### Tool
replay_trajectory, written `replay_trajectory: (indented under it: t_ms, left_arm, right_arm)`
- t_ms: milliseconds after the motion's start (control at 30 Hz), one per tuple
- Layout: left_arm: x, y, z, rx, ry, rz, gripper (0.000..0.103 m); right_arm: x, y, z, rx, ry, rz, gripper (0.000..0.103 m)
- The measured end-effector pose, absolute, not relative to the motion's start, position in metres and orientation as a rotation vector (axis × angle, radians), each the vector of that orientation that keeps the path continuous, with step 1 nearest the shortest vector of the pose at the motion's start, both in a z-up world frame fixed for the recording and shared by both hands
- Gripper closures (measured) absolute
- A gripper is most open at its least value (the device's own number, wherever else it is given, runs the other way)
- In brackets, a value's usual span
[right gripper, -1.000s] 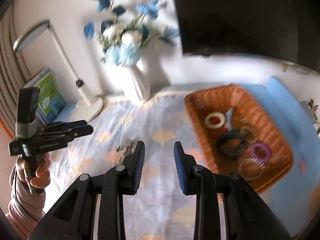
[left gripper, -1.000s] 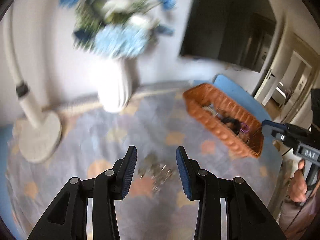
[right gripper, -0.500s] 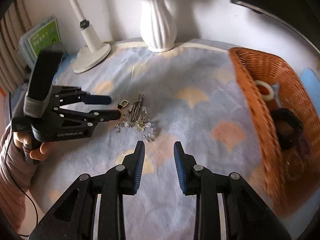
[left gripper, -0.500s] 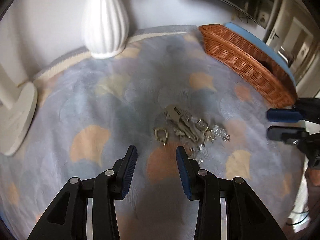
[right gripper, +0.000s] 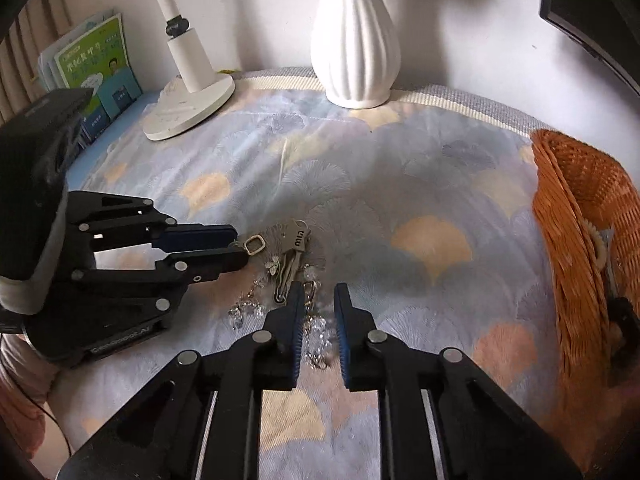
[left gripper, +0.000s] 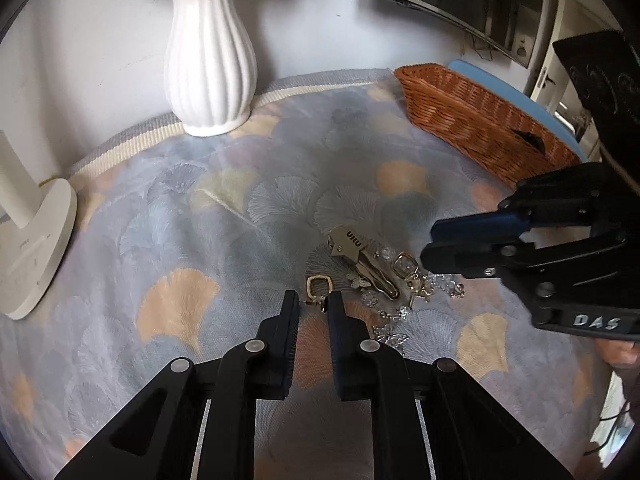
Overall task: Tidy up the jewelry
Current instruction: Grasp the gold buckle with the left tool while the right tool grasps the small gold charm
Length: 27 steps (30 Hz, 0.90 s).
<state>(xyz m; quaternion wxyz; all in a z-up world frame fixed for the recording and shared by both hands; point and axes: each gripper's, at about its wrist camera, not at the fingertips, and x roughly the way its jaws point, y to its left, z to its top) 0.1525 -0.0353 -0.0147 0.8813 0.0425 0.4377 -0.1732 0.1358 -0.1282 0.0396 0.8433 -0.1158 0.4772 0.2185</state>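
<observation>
Low at frame centre, the left gripper [left gripper: 313,303] stands parted around a small gold square-ringed earring [left gripper: 319,285]; the right gripper [right gripper: 316,300], likewise parted, straddles the tangled silver jewelry pile [right gripper: 285,270] on the floral cloth [right gripper: 400,200].

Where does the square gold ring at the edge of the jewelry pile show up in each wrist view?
Left wrist: square gold ring at centre, just ahead of the left gripper.
Right wrist: left of centre, at the left gripper's tips.
Shared landmark: white vase.
</observation>
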Motion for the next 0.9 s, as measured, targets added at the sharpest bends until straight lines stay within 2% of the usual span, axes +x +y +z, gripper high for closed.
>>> replay_trajectory:
  t_ms: [100,133,233,567,767,867,900]
  left_arm:
    - [0.152,-0.031,-0.014,0.063,0.911,-0.356,0.089]
    - [0.151,-0.029,-0.014,0.054,0.911,-0.356,0.089]
    - [0.151,-0.024,-0.013,0.03,0.908,-0.355,0.089]
    - [0.154,-0.015,-0.014,-0.028,0.91,-0.353,0.089]
    - [0.153,-0.019,-0.015,0.001,0.905,-0.346,0.089]
    - [0.153,-0.018,-0.014,-0.001,0.904,-0.345,0.089]
    - [0.153,-0.017,-0.015,-0.002,0.905,-0.343,0.089]
  right_arm:
    - [0.138,-0.12,0.033,-0.28,1.014,0.457,0.087]
    - [0.14,-0.118,0.029,-0.292,1.02,0.452,0.093]
    - [0.136,-0.122,0.032,-0.278,1.003,0.462,0.102]
    - [0.076,-0.151,0.093,-0.117,0.933,0.572,0.102]
    - [0.064,-0.167,0.044,-0.102,1.084,0.517,0.101]
    - [0.066,-0.182,0.029,-0.106,1.08,0.417,0.101]
    - [0.065,-0.188,0.028,-0.113,1.058,0.363,0.097]
